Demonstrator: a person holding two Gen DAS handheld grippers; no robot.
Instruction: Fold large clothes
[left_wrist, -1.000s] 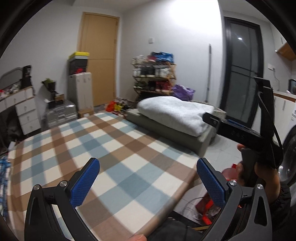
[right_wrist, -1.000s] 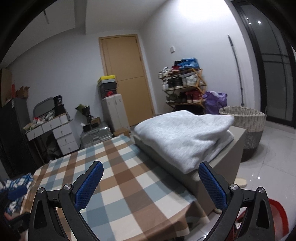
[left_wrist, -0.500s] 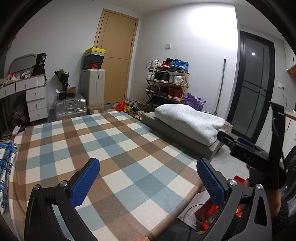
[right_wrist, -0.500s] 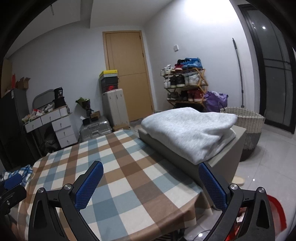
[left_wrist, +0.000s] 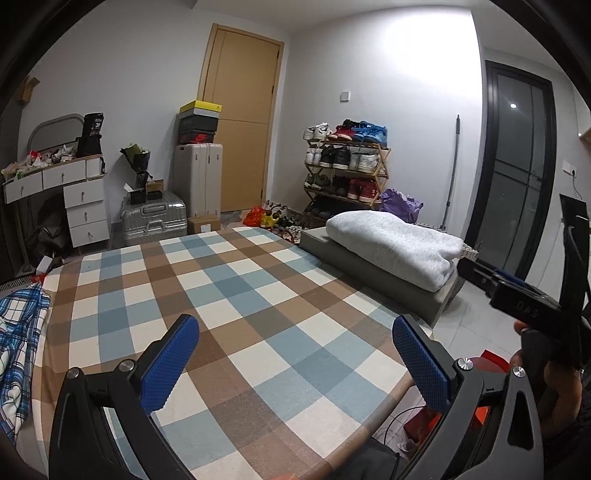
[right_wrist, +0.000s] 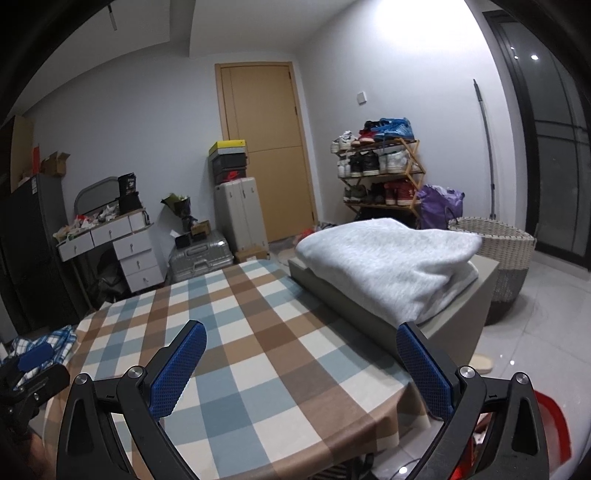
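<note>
- While both tools hover above the brown, blue and white checked tablecloth (left_wrist: 236, 295), I see my left gripper (left_wrist: 295, 350) spread wide, holding nothing.
- My right gripper (right_wrist: 301, 354) is equally wide and empty.
- A folded pale grey fleece garment (right_wrist: 384, 266) lies on a grey rectangular box (right_wrist: 461, 317) beside the table.
- A blue plaid shirt (left_wrist: 18, 332) lies crumpled at the table's left edge.

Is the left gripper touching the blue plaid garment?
Apart. The left wrist view shows the open left gripper above bare checked tablecloth, while the blue plaid garment lies at the table's far left edge.
</note>
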